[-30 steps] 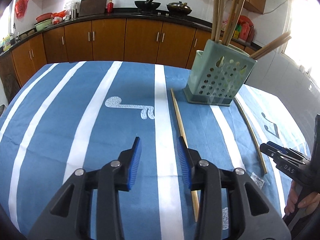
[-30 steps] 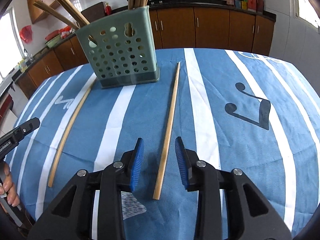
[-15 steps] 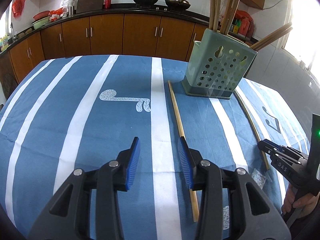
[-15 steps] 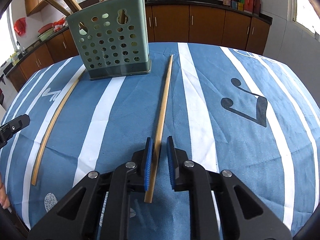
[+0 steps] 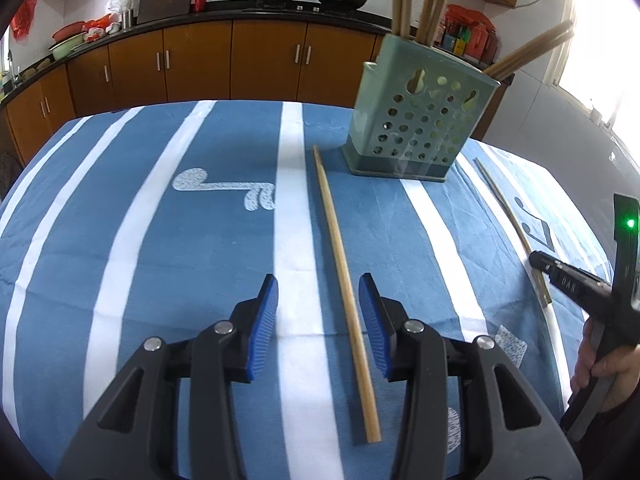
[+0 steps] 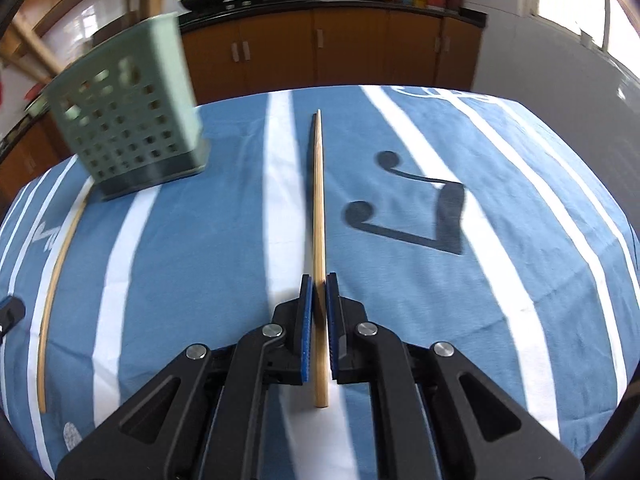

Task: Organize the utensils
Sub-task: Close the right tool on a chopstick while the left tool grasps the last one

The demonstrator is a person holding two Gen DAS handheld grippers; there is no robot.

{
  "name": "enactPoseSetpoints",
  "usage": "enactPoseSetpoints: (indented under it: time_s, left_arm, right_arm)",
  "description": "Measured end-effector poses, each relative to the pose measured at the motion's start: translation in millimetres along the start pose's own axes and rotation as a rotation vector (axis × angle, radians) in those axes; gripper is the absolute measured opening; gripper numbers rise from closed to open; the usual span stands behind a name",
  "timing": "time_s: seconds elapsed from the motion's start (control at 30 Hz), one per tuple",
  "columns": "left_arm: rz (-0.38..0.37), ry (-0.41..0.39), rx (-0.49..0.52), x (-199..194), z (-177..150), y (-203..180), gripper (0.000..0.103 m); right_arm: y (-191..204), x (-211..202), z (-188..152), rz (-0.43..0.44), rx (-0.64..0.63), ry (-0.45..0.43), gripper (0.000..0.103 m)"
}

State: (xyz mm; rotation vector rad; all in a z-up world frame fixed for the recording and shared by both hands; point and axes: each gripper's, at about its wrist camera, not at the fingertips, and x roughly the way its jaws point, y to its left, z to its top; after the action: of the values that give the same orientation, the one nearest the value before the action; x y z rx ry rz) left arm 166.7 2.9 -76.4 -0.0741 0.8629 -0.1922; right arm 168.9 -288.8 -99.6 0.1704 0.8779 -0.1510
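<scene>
A green perforated utensil holder point(image 5: 416, 120) with several long wooden sticks stands at the far side of the blue striped tablecloth; it also shows in the right wrist view point(image 6: 128, 108). My left gripper point(image 5: 318, 320) is open over a wooden chopstick point(image 5: 340, 248) lying between its fingers. My right gripper point(image 6: 319, 300) is shut on a second wooden chopstick point(image 6: 319, 200), lifted above the cloth and pointing forward. A third, curved stick point(image 6: 56, 276) lies left of the holder in the right wrist view and shows at the right in the left wrist view point(image 5: 512, 220).
The table point(image 5: 120, 240) is round with its edge near on all sides. Brown kitchen cabinets point(image 5: 200, 60) and a counter with pans stand behind. The right gripper's body and the hand holding it point(image 5: 600, 312) show at the right edge of the left wrist view.
My right gripper has closed on its chopstick and raised it off the cloth. My left gripper has shifted right, so the other chopstick now lies between its open fingers.
</scene>
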Motion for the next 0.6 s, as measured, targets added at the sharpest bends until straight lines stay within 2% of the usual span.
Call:
enactPoseSetpoints:
  time_s: [0.2,0.23,0.3,0.43,0.6]
  left_arm:
    - [0.014,0.028,0.039,13,-4,-16,0.041]
    - [0.023,0.035,0.045,16,-4,-17,0.039]
    - [0.041,0.053,0.057,23,-6,-20,0.026]
    - [0.093,0.045,0.076,28,-5,-21,0.009]
    - [0.126,0.043,0.028,33,5,-1,0.008]
  right_arm:
    - [-7,1,0,-0.011,0.002,-0.003,0.007]
    - [-7,1,-1,-0.011,0.001,-0.004,0.007]
    - [-7,1,-1,-0.007,0.001,-0.003,0.007]
    - [-4,1,-1,0.006,-0.016,-0.003,0.007]
    - [6,0,-1,0.044,-0.056,-0.004,0.007]
